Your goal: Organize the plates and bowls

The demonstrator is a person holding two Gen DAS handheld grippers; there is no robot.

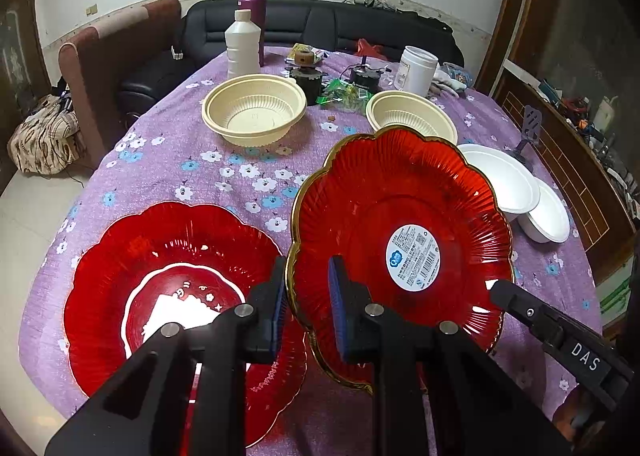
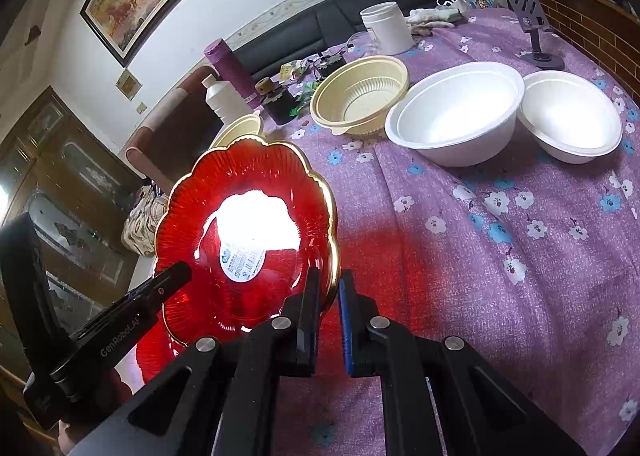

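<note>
red gilt-rimmed plate (image 1: 400, 224) is lifted off the tabletop (image 1: 180, 160) and tilted, its stickered face turned toward me. both of my grippers are clamped on its near rim: my left gripper (image 1: 306, 308) bites the left part of that edge, my right gripper (image 2: 330, 312) the right part. the second red plate (image 1: 160, 256) lies flat on the purple cloth just to the left and below, so the carried plate has to travel left and settle down over it, and my left hand is the nearer one to that spot. the cream bowls (image 1: 254, 108) and white foam bowls (image 2: 456, 116) sit well apart, farther back and to the right.
</note>
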